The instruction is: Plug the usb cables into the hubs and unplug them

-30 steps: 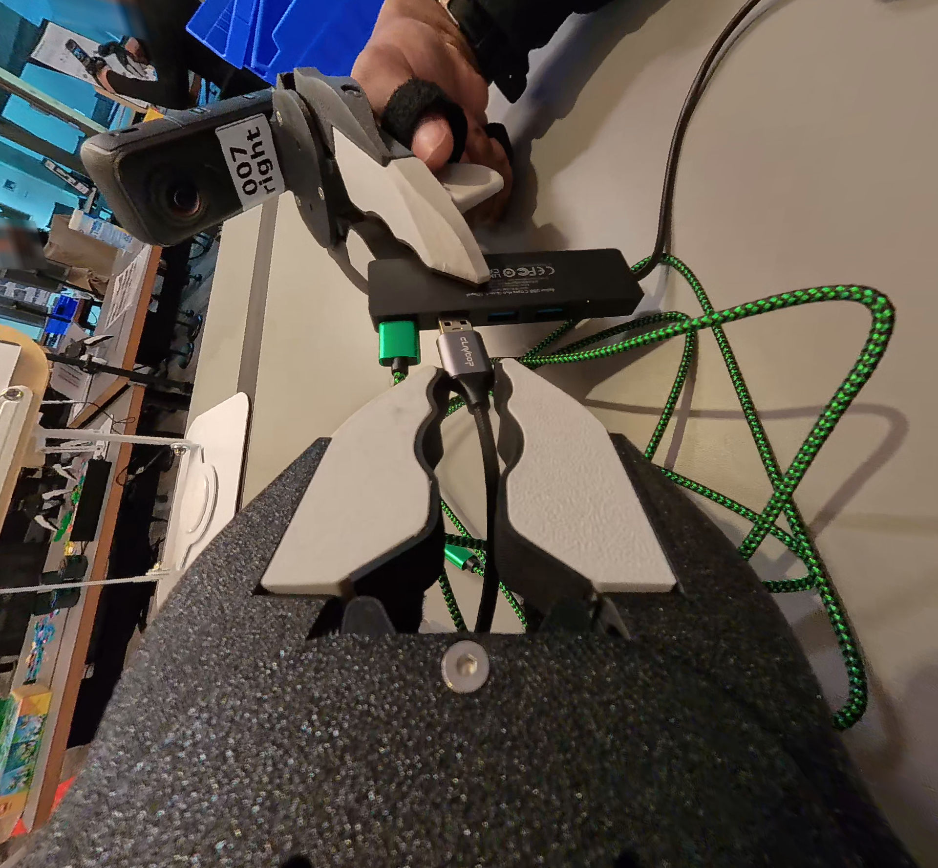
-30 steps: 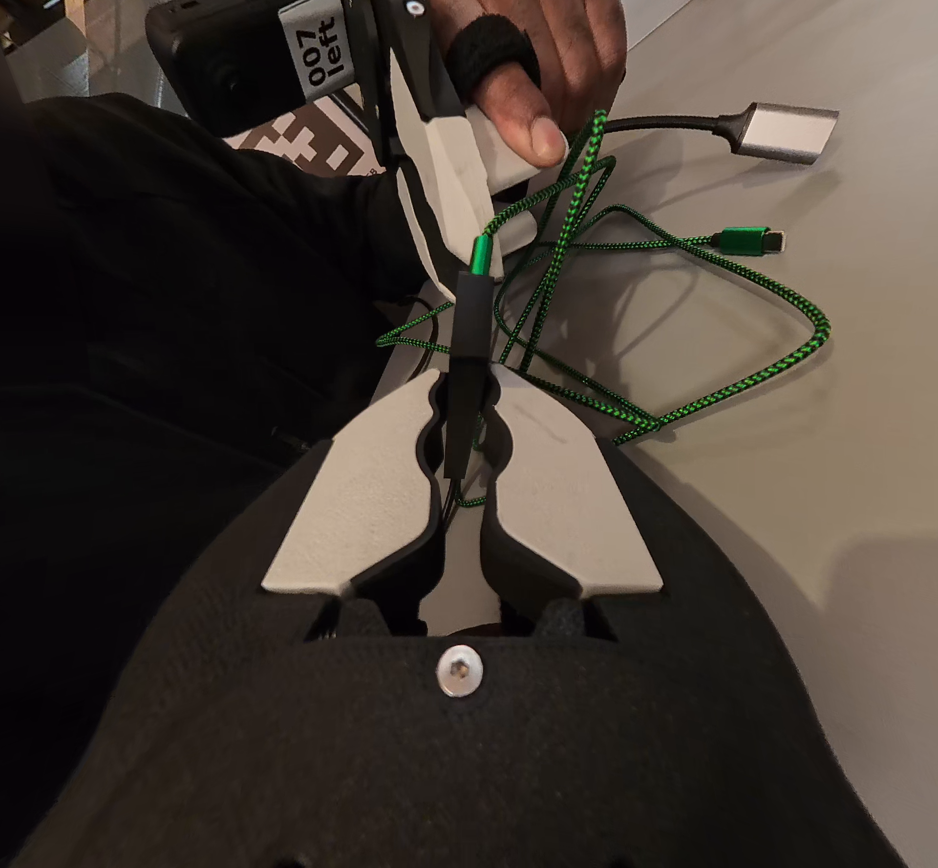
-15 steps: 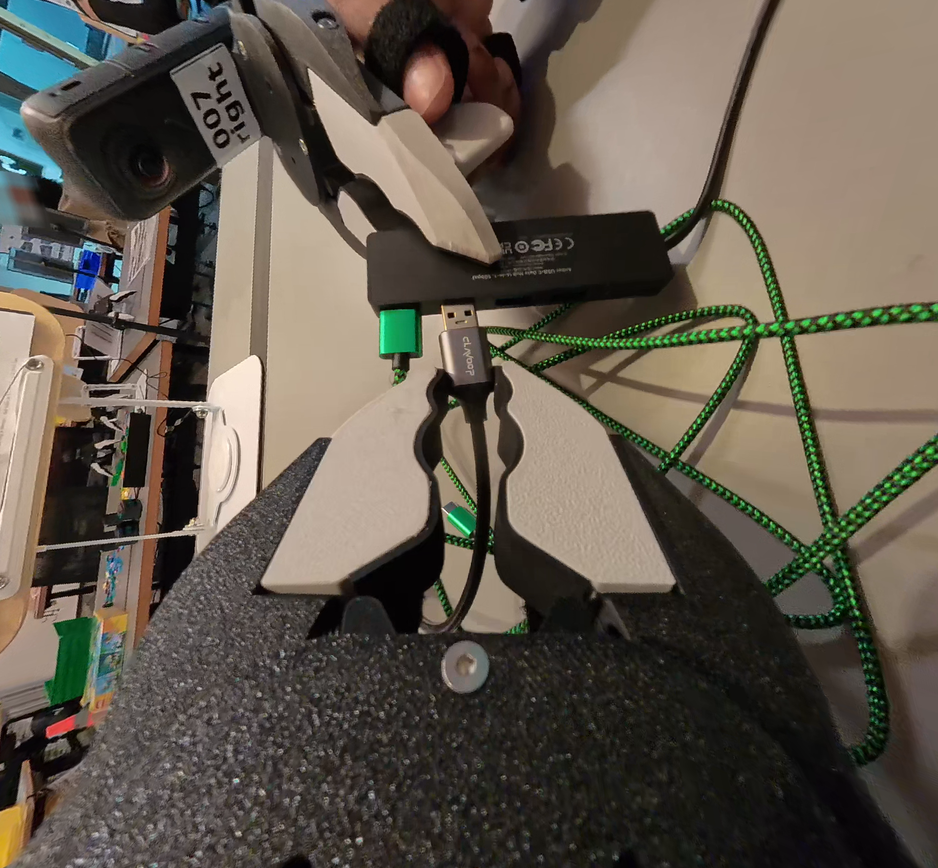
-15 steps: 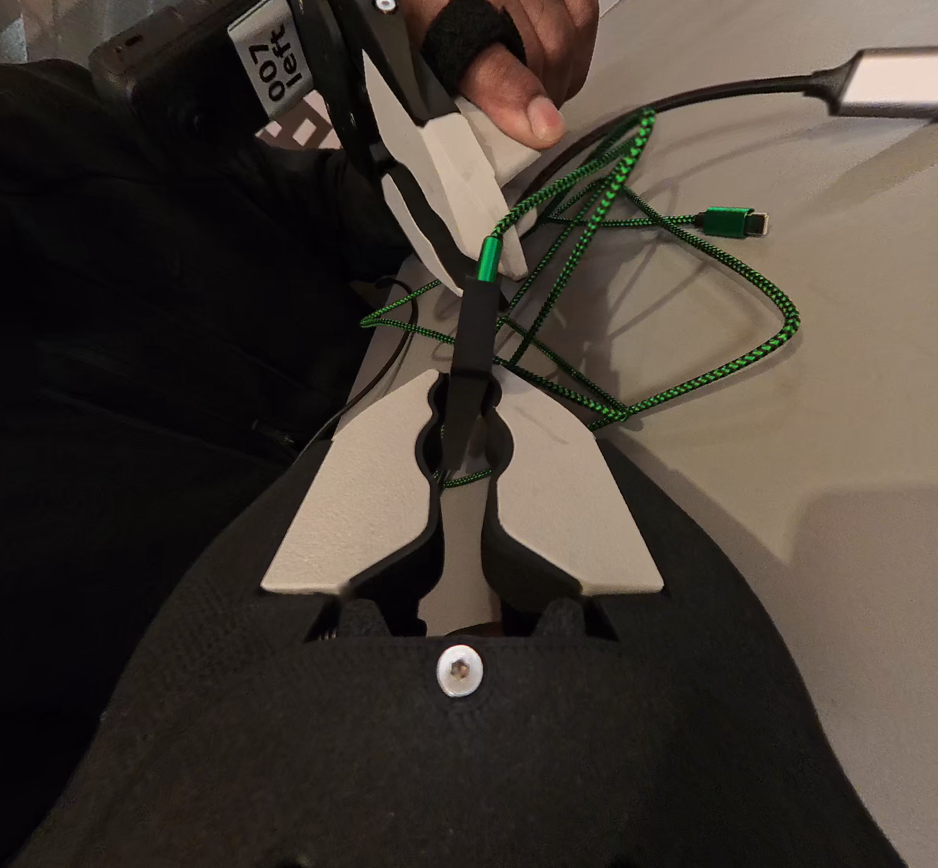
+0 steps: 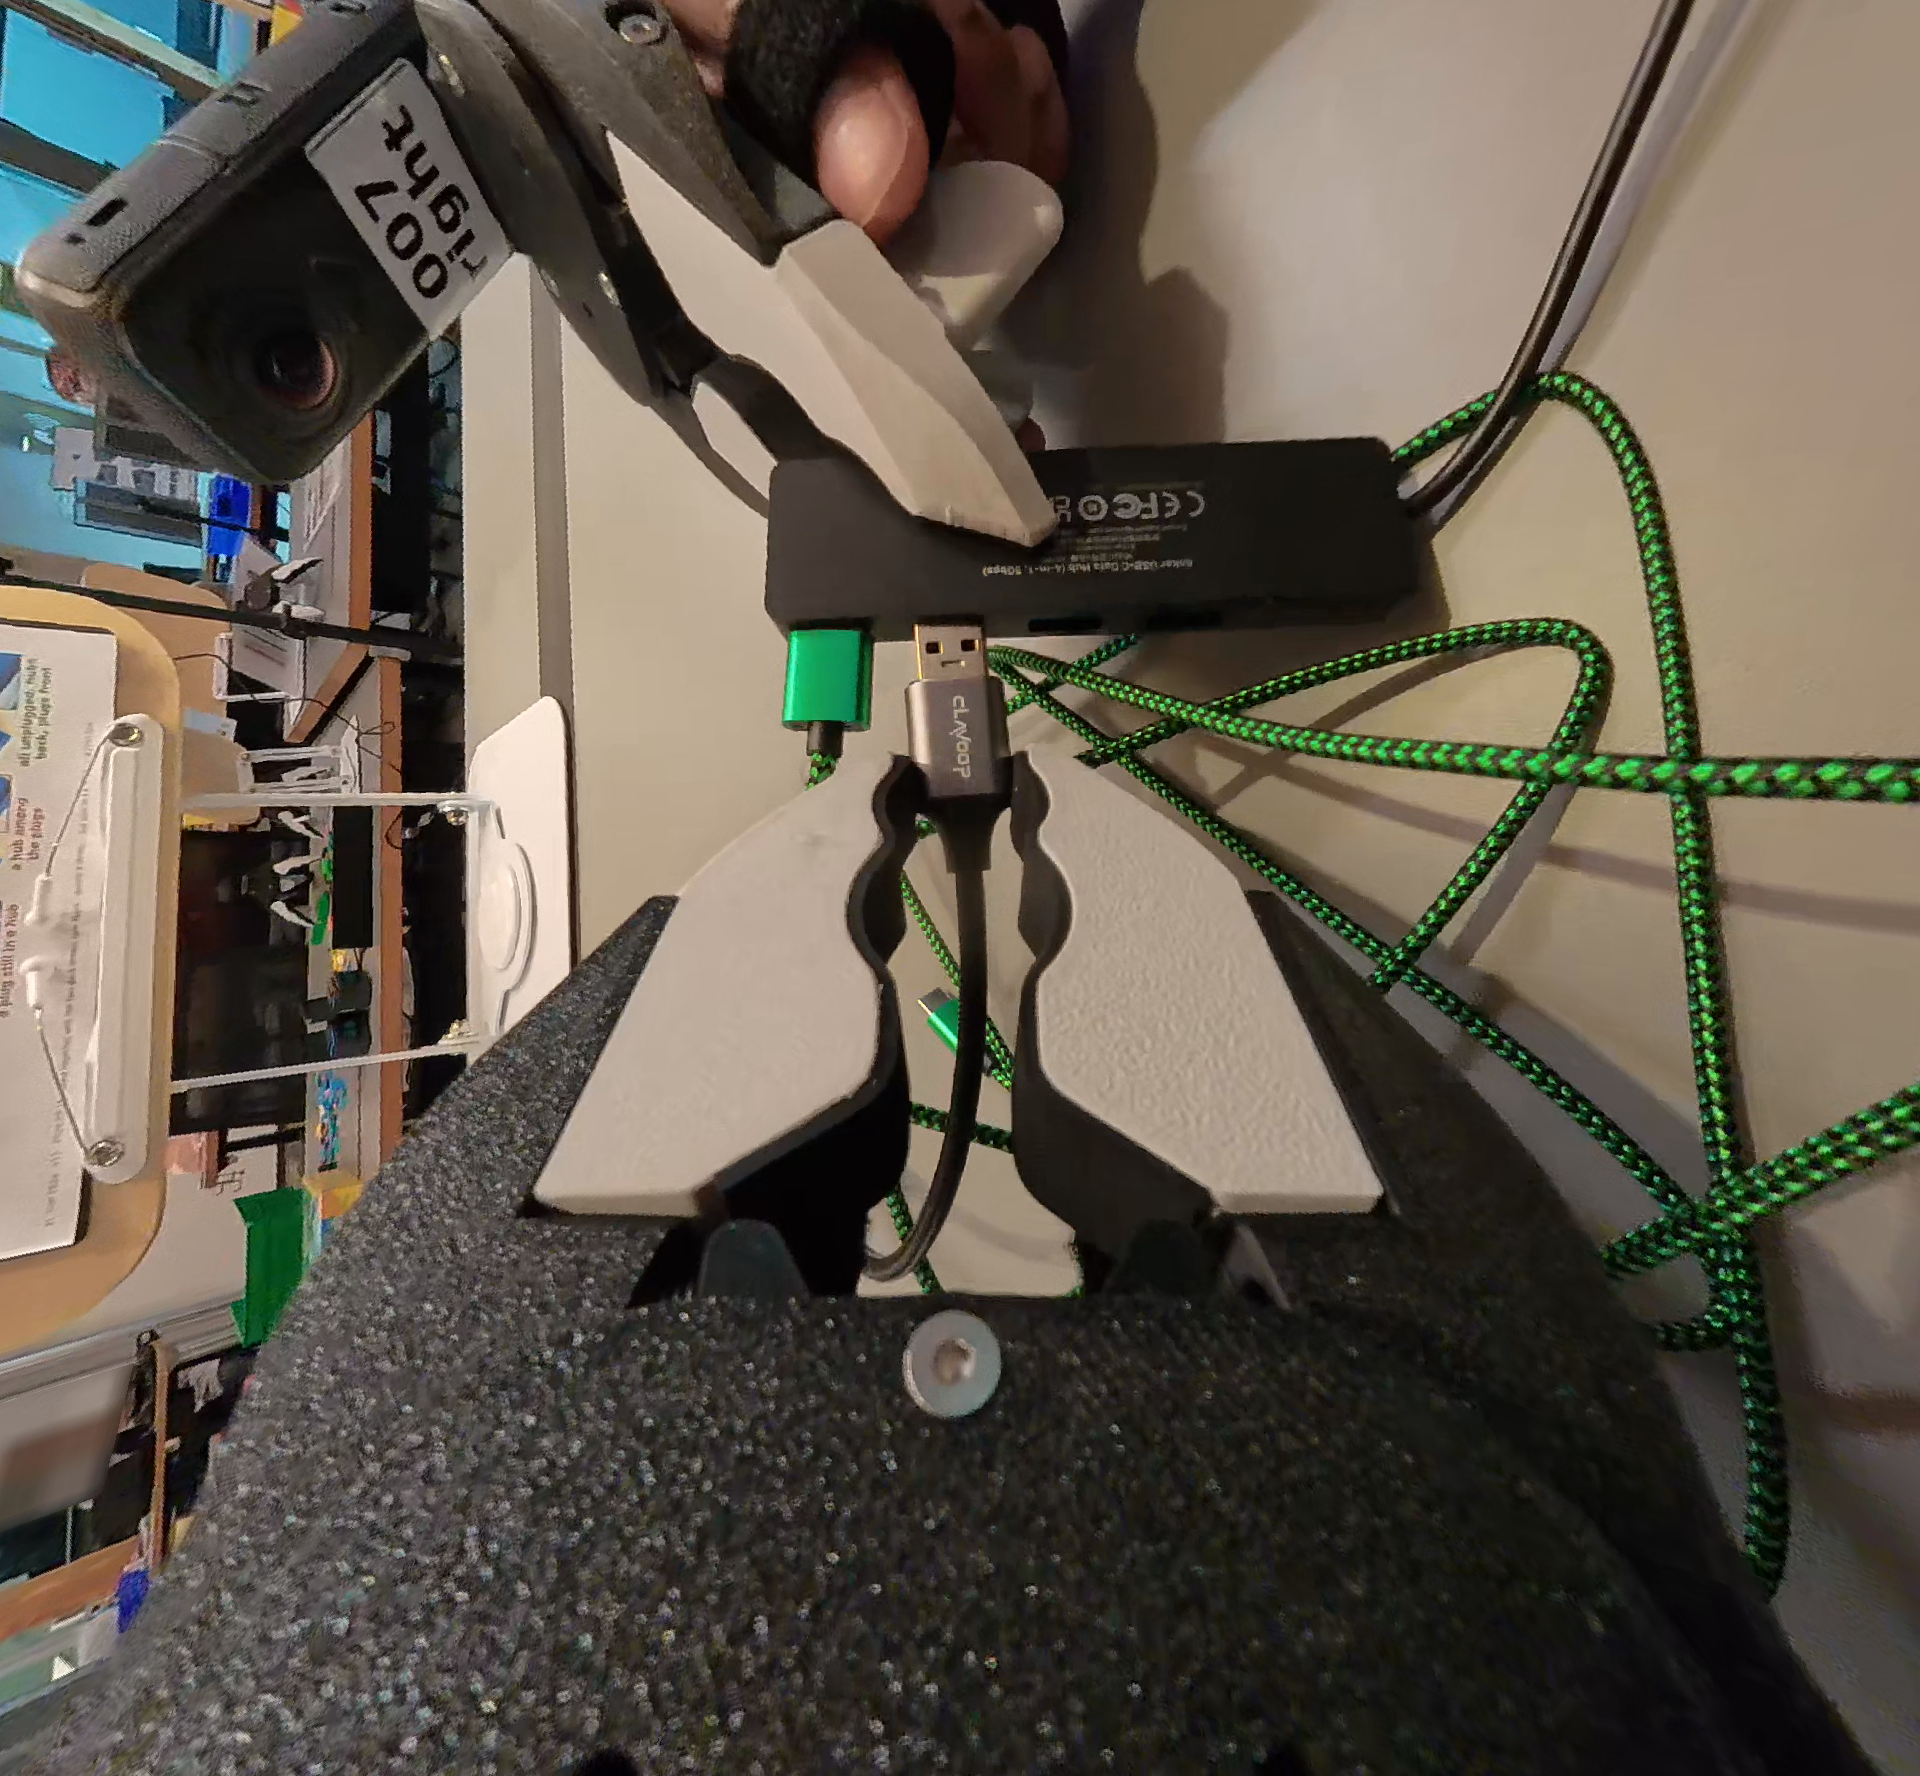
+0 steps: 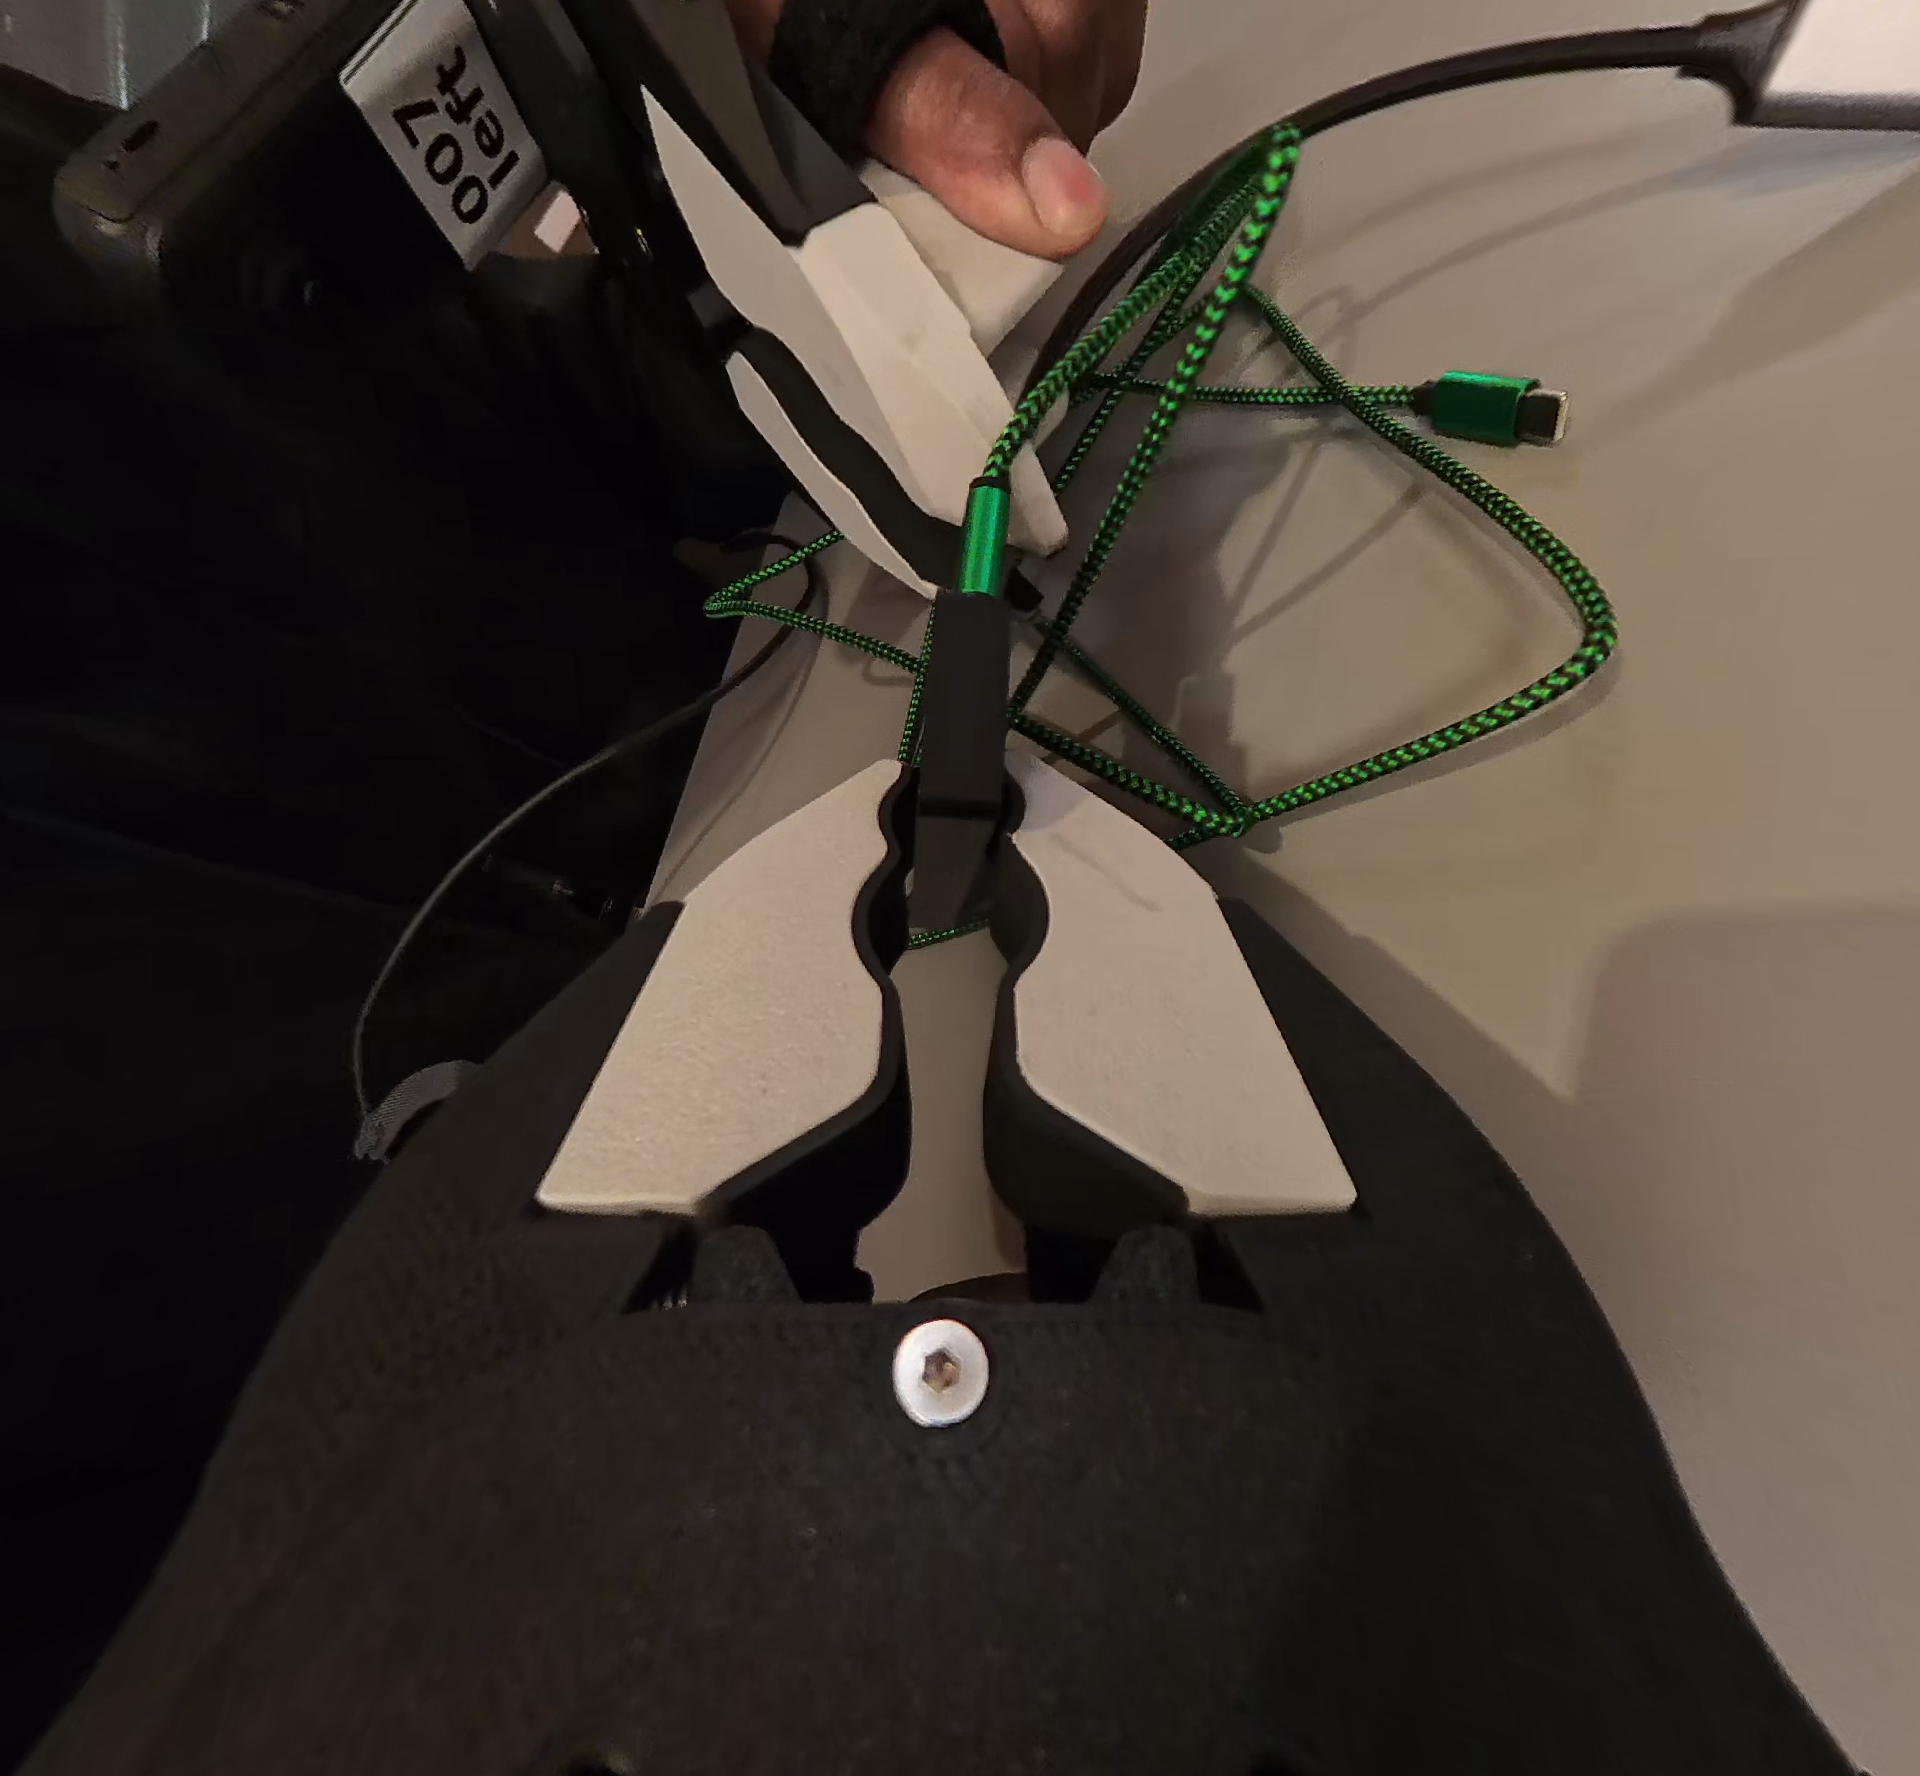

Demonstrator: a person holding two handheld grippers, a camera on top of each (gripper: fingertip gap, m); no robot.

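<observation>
Plug-in step: left gripper [image 5: 956, 776] is clamped on the grey USB-A plug [image 5: 951, 708], tip right at the black hub [image 5: 1101, 531] held pinched in the right gripper [image 6: 961, 791] above the tabletop [image 5: 1558, 116]. Green plug [image 5: 826, 677] occupies 1 port. Next, I reckon: square up, push straight.

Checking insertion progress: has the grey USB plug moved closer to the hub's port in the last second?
Yes. The grey USB plug has closed on the black hub; its metal tip now meets the port edge.

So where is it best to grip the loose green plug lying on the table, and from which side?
Grip the loose green plug on its flat metal shell, jaws across its width, coming from the cable end. Its bare tip points away from the tangled green cable, so that end should stay free for a port.
</observation>
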